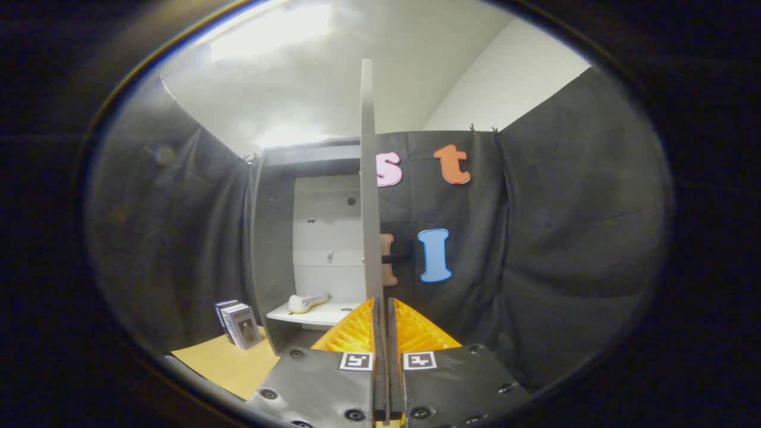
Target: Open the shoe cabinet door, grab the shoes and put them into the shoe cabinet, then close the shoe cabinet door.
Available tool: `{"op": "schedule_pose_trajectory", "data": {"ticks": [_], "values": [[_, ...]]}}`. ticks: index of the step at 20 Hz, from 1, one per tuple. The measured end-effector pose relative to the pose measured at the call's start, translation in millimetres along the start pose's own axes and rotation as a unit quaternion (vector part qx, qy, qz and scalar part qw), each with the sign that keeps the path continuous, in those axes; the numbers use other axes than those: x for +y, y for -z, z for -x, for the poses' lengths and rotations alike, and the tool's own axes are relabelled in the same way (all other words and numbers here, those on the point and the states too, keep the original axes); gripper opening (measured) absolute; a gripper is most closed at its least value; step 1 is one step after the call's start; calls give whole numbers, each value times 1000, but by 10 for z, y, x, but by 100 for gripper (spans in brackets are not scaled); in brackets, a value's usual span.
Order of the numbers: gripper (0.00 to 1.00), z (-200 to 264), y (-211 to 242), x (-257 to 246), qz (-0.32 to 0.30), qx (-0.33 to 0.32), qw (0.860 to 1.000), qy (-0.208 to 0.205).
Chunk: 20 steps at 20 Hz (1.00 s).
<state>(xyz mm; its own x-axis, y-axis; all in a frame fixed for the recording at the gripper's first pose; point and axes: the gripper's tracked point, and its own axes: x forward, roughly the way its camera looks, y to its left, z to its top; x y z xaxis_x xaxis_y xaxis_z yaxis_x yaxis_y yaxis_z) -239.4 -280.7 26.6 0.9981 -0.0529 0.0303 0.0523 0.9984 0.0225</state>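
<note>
The gripper (381, 309) points straight at the open cabinet, and its two fingers are drawn close together with the thin edge of the cabinet door (368, 196) caught between them. Both fingers press on the door's edge, one on each face, near the door's lower part. The door stands upright and is seen edge-on, rising from between the fingers well above the top of the cabinet. A small dark handle (397, 258) sticks out from the door's right face, above the fingertips.

Just left of the door lies the inside of the shoe cabinet (270, 238), with a dark side wall, a dark top board and a pale back panel. A white shelf (315, 313) runs across its lower part. One light-coloured shoe (307, 302) lies on that shelf, toward the back, left of the door's edge and beyond the left finger.

Left of the cabinet, a few books (238, 324) stand tilted on a tan tabletop (223, 362), near the cabinet's side wall. Black cloth (565, 255) hangs behind and on both sides of the cabinet, and a pale ceiling with bright light shows above.
</note>
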Motion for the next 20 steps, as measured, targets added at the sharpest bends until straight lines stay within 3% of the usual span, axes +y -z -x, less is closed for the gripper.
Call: {"op": "schedule_pose_trajectory", "data": {"ticks": [6, 9, 12, 14, 20], "values": [[4, 65, 261, 482, -12, 11, 999, -43], [4, 35, 703, 749, -24, 60, 996, -61], [11, 0, 1242, 1039, -45, 120, 988, -85], [7, -21, 1627, 1231, -55, 160, 981, -94], [7, -138, 2608, 1421, -46, 251, 964, -74]]}}
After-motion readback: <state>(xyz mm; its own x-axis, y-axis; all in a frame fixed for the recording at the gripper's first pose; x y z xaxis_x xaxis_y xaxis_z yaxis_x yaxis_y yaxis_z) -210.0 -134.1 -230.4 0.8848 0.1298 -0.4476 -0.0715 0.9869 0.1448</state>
